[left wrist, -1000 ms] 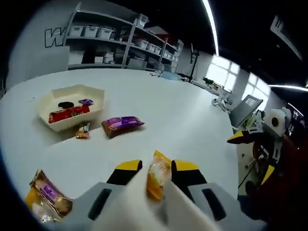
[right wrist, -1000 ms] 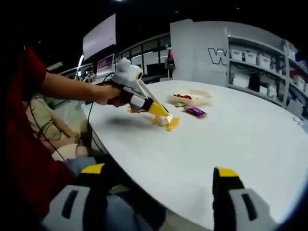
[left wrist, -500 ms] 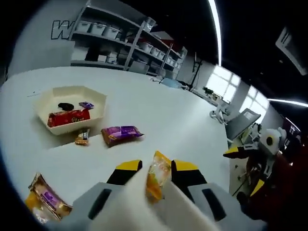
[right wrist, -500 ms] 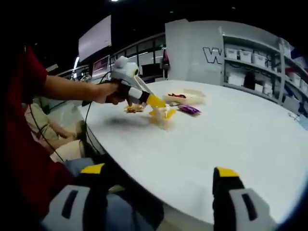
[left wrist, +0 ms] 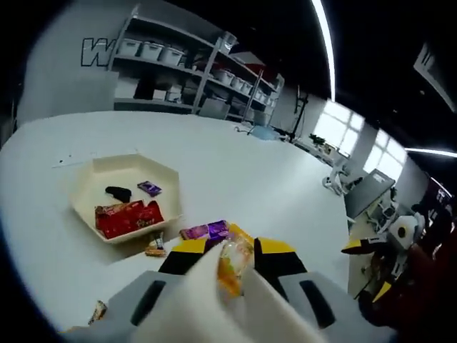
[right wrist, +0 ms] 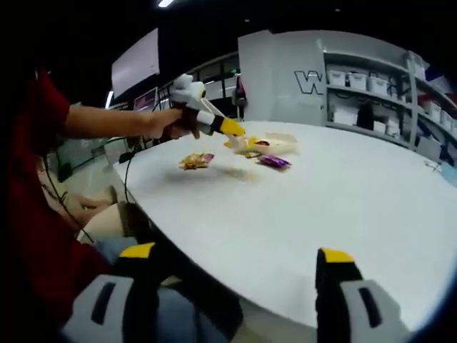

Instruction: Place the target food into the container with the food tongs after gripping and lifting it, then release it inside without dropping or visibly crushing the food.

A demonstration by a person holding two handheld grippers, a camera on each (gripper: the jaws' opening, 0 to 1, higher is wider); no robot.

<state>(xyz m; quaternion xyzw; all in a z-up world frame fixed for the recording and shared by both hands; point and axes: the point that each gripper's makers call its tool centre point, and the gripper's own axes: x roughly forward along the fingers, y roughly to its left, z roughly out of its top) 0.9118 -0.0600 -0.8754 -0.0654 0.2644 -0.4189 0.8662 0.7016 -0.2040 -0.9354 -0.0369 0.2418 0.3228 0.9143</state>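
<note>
Clearly orange snack packet [left wrist: 233, 263] sits pinched in left gripper [left wrist: 230, 251].

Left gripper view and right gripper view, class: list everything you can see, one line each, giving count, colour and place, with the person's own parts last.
Cream hexagonal container: one, on the white round table.
Red snack packet: one, inside the container.
Small purple wrapped sweet: one, inside the container.
Black item: one, inside the container.
Purple snack packet: one, on the table beside the container.
Small orange-brown wrapper: one, beside the container.
Yellow-purple packet: one, near the table edge.
Orange-yellow snack packet: one, between the tongs.
Grey shelving with white bins: background.
Left gripper: carried over the table.
Right gripper: jaws apart, empty.
</note>
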